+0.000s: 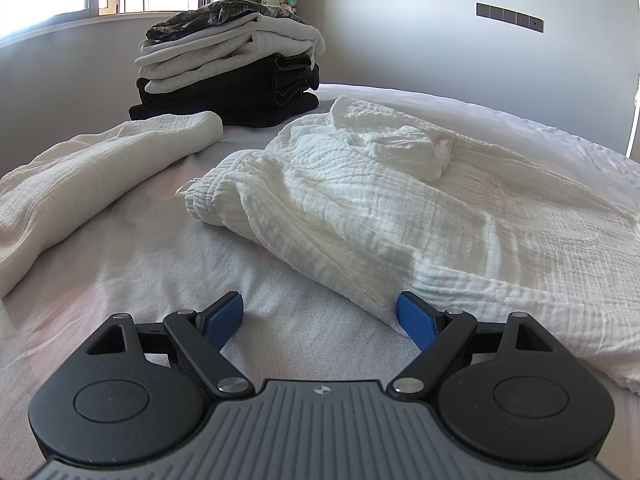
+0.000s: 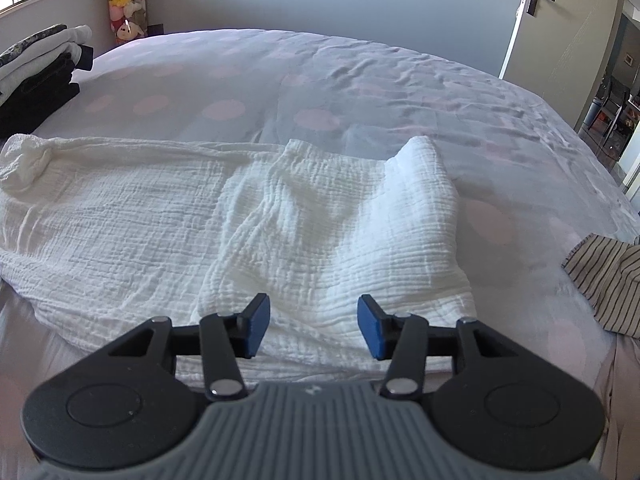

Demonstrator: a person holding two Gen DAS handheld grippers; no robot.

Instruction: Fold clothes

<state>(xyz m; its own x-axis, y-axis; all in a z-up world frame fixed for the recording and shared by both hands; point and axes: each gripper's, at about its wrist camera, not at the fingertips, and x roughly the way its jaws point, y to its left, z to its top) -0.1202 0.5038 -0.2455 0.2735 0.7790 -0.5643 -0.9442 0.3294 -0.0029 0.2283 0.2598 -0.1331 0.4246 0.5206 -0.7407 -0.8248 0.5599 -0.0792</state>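
A white crinkled garment (image 1: 360, 200) lies partly folded on the bed, with one long part (image 1: 88, 176) stretched out to the left. It fills the middle of the right wrist view (image 2: 280, 220), a flap folded over its right half. My left gripper (image 1: 320, 320) is open and empty, low over the sheet, its right pad (image 1: 416, 320) at the garment's near edge. My right gripper (image 2: 314, 326) is open and empty, just above the garment's near edge.
A stack of folded dark and grey clothes (image 1: 228, 68) stands at the back left of the bed (image 2: 360, 80). A striped cloth (image 2: 608, 280) lies at the right edge. A wall stands behind, an open door (image 2: 520, 20) to the right.
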